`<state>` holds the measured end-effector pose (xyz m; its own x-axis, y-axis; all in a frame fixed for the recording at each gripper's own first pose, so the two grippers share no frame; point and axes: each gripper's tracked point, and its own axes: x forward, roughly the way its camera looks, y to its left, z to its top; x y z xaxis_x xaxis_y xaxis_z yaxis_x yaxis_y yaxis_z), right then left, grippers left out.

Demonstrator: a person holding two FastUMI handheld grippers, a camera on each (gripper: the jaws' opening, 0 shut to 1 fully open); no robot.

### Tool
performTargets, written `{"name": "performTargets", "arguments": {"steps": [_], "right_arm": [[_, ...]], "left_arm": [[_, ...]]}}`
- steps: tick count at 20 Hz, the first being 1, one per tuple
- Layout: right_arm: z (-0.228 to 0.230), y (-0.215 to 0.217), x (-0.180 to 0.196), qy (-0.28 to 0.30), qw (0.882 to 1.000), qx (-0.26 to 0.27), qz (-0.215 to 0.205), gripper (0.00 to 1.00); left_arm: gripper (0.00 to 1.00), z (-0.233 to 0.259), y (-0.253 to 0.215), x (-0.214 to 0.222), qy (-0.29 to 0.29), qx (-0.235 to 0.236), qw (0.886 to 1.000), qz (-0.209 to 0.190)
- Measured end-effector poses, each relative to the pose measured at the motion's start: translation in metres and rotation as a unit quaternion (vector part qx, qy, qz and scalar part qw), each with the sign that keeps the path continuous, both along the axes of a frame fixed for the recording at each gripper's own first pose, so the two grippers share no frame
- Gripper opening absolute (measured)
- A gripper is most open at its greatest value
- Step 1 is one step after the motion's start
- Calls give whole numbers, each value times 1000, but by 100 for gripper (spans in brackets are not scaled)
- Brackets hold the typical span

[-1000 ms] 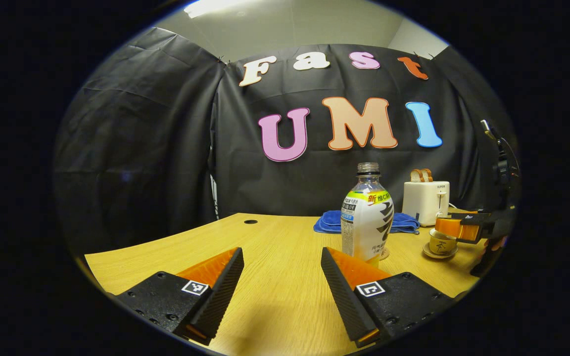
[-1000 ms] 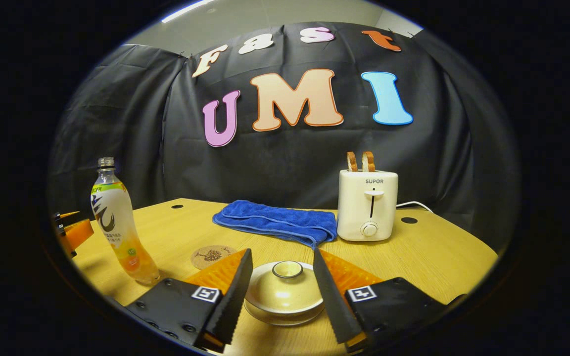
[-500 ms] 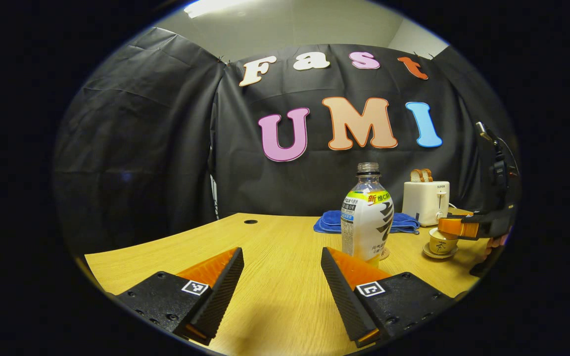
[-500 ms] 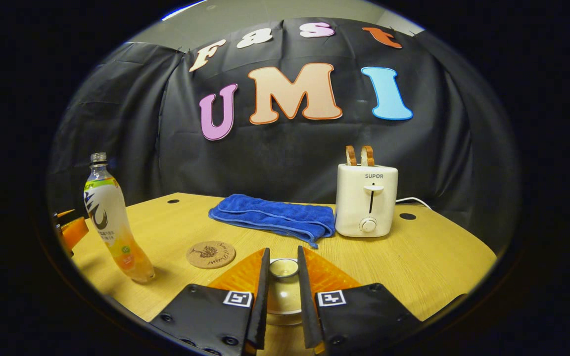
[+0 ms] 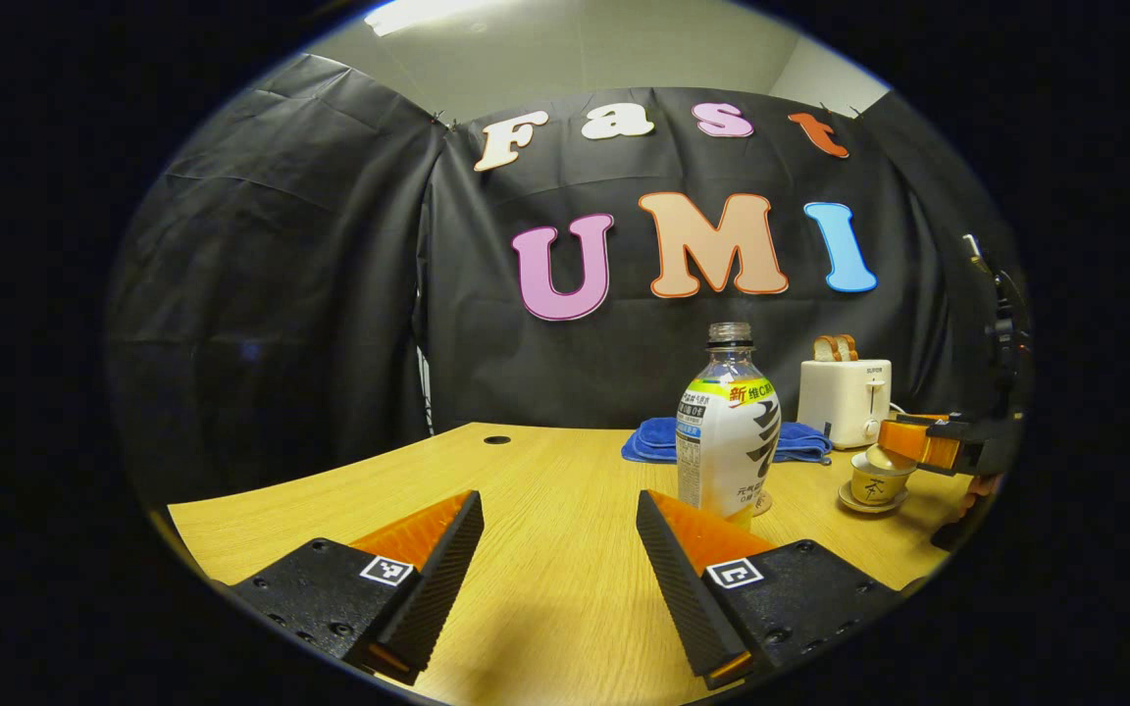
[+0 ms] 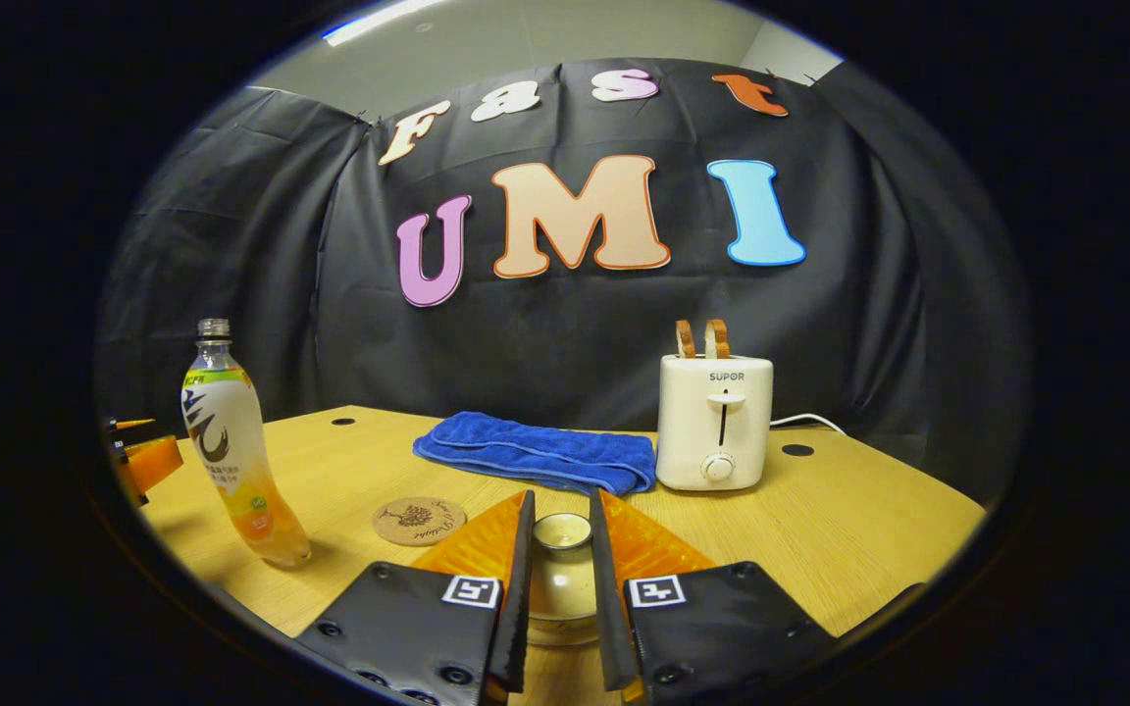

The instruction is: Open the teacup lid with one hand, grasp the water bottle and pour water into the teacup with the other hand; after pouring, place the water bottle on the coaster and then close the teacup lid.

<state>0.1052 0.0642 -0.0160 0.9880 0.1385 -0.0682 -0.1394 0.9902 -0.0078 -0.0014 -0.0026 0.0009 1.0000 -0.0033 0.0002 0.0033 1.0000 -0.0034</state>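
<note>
A: The right claw point(image 6: 560, 549) is pinching the knob of the teacup lid point(image 6: 562, 531). The grip is narrow, so if it tilts the lid could slip and drop onto the teacup point(image 5: 875, 483).

B: And the left claw point(image 5: 560, 549)?

A: Spread wide, empty, low over the tabletop point(image 5: 545, 490), near the water bottle point(image 5: 728, 427). A careless reach could tip it: it is tall, uncapped, white-labelled, with orange drink at the bottom, beside the coaster point(image 6: 419, 519).
</note>
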Motion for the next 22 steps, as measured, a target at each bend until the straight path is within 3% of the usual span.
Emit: {"name": "performTargets", "arguments": {"steps": [7, 12, 16, 22], "right_arm": [[9, -11, -17, -24, 1000, 8, -8, 33], [10, -26, -32, -28, 999, 7, -29, 33], [12, -35, -48, -30, 999, 8, -29, 33], [14, -55, -66, -32, 999, 9, -40, 33]], "left_arm": [[91, 0, -6, -3, -1, 0, 1000, -11], [91, 1, -37, -11, -3, -2, 996, -84], [91, 2, -70, -22, -5, -3, 987, -162], [91, -2, -91, -15, 9, -4, 981, -194]]}}
